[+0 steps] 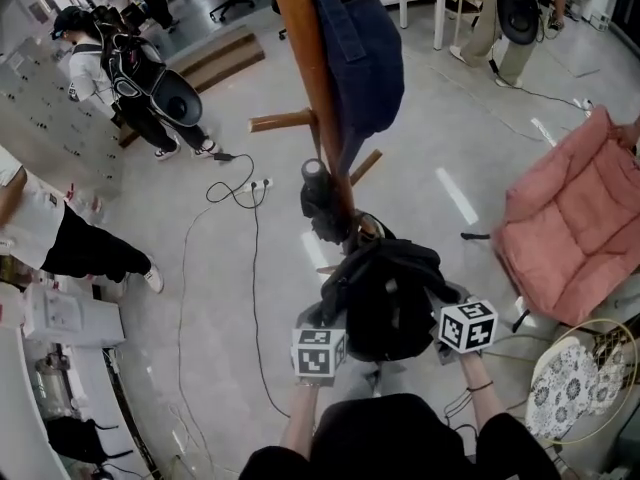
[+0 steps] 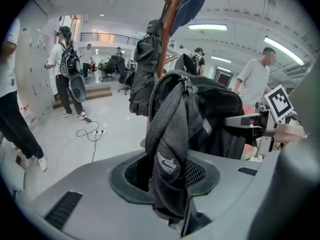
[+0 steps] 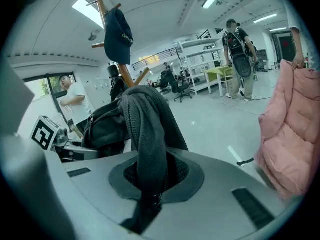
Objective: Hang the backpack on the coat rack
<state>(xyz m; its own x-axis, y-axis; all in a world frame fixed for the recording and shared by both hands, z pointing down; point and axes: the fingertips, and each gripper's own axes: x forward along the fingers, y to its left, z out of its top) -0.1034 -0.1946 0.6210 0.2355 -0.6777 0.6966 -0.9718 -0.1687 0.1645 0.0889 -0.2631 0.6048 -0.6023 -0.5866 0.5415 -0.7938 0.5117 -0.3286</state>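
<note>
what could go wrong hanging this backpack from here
1. The left gripper and right gripper pinch only fabric edges of the backpack, so it may slip free.
2. The coat rack already carries a navy bag and a black bundle; the backpack could snag on them.

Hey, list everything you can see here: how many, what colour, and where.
backpack: one, black, held up near the rack's base
coat rack: one, brown wood, centre
bag: one, dark blue, hanging on the rack
bundle: one, black, against the rack's pole
padded cover: one, pink, right
round seat: one, white with dark print, lower right
power strip: one, white with black cable, on the floor, left of the rack
bystanders: at least four, at the room's edges
left gripper: grey, fingers shut on backpack fabric
right gripper: grey, fingers shut on backpack fabric
</note>
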